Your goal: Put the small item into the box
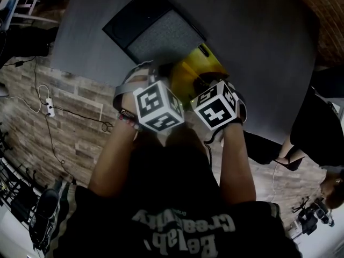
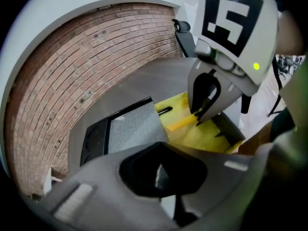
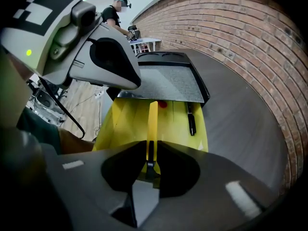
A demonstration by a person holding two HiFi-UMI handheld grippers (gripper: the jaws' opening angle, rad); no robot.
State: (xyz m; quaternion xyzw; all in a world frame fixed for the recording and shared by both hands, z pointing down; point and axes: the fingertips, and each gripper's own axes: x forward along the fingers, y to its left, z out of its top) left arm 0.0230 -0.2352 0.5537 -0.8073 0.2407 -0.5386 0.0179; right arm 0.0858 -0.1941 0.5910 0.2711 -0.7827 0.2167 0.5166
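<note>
The right gripper (image 3: 150, 165) has its jaws narrow, pinching the near end of a thin flat yellow plastic strip (image 3: 152, 124). The strip's long axis points straight ahead, above the open yellow box (image 3: 124, 124) by the dark grey table's (image 3: 240, 109) near edge. The left gripper (image 2: 161, 177), jaws together and empty, hangs just beside.

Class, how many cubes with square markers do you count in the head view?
2. One cube rides the left gripper, left of centre; the other rides the right gripper, which grips a yellow strip. None seems hidden.
</note>
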